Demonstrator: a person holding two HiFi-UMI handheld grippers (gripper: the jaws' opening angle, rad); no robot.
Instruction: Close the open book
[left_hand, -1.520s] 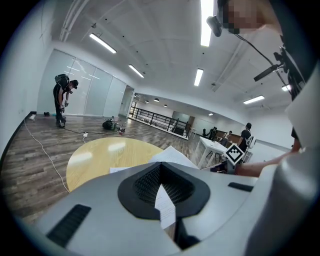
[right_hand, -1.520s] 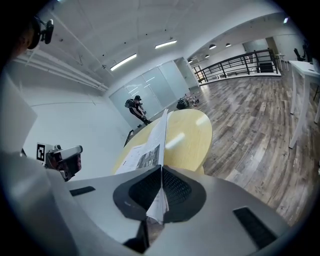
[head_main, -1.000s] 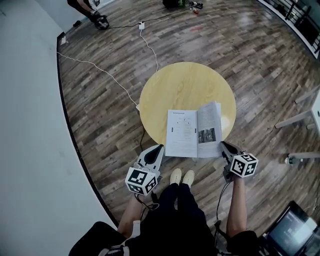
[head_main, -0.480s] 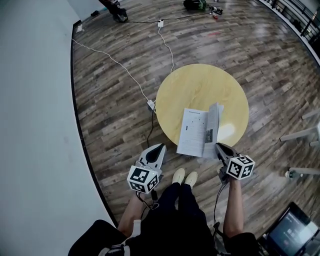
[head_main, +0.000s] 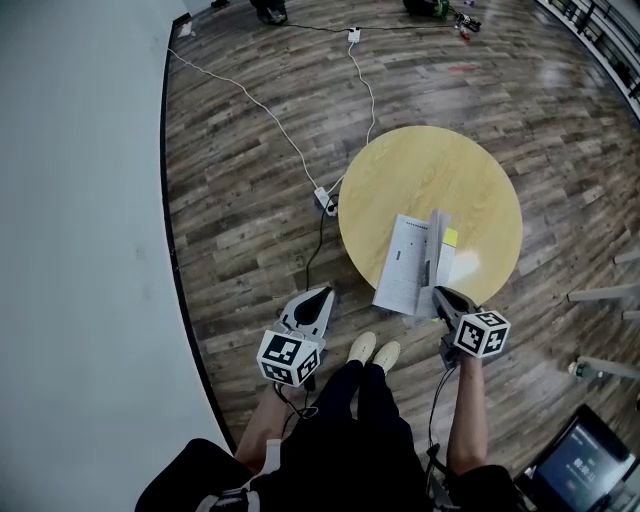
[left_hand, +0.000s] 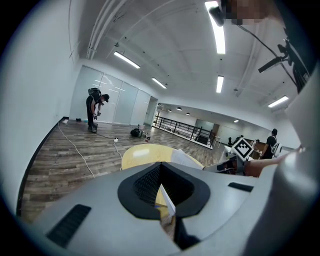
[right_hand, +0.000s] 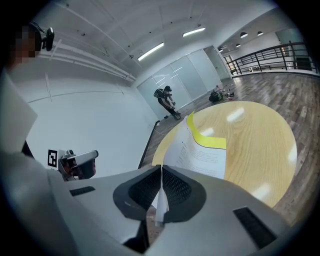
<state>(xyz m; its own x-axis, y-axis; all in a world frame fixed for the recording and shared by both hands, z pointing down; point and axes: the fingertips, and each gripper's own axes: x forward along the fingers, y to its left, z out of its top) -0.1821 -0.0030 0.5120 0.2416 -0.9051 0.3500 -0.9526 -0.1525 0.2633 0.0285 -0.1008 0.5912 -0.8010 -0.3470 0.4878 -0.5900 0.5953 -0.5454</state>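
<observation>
We could read nothing for certain; the book's (head_main: 408, 262) print was too small to make out; the left cube (head_main: 288, 359) and right cube (head_main: 483, 333) bore only black-and-white square patterns; the screen's (head_main: 585, 462) marks were blurred.

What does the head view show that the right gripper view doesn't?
Only the head view shows the shoes and a laptop. Only the right gripper view shows the ceiling lights. Both show the table, the book with its page lifted, the right gripper shut on that page, and the left gripper.
</observation>
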